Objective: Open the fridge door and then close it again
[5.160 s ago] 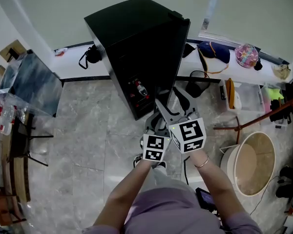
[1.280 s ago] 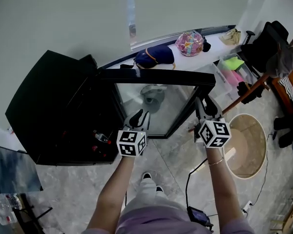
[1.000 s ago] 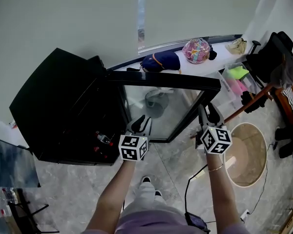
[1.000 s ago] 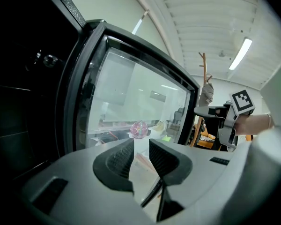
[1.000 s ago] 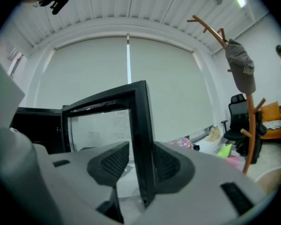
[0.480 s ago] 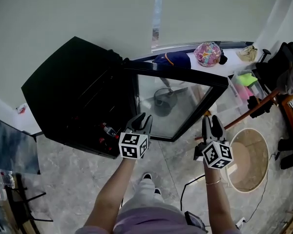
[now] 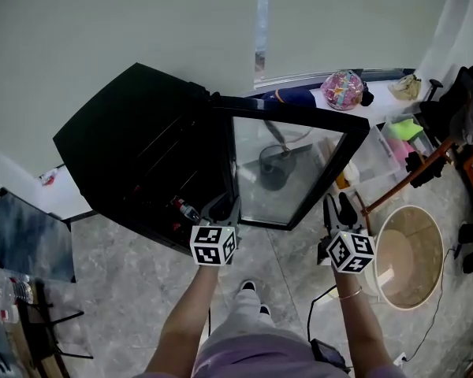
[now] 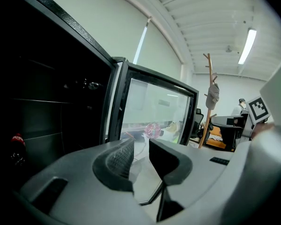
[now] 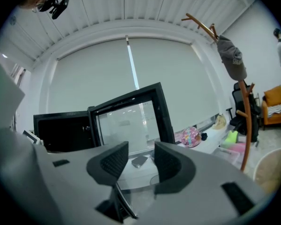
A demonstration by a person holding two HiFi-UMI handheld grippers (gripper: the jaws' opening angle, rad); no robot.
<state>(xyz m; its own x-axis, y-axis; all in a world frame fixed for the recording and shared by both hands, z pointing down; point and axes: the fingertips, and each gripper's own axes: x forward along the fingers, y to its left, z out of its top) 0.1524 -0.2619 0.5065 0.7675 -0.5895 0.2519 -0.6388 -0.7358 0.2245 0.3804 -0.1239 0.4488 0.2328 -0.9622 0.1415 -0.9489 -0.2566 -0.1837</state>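
Note:
The black fridge point(image 7: 134, 148) stands with its glass door point(image 7: 288, 168) swung wide open to the right. Dark shelves show inside, and a red-capped bottle point(image 7: 183, 209) lies low in the opening. My left gripper point(image 7: 223, 205) is open and empty in front of the door's hinge side. In the left gripper view its jaws point(image 8: 141, 146) point at the door frame point(image 8: 119, 102) with nothing between them. My right gripper point(image 7: 337, 203) is open too, just off the door's free edge and apart from it. The right gripper view has the door point(image 9: 126, 121) ahead of the empty jaws.
A round beige tub point(image 7: 410, 258) sits on the floor at the right, beside a wooden coat stand point(image 7: 410, 176) and a clear plastic box point(image 7: 378, 160). A colourful bag point(image 7: 343, 90) lies on the window sill. A glass table point(image 7: 27, 239) stands at the left.
The right gripper has come away from the door's free edge and sits lower in view. The left gripper has shifted toward the fridge opening. The door stays wide open.

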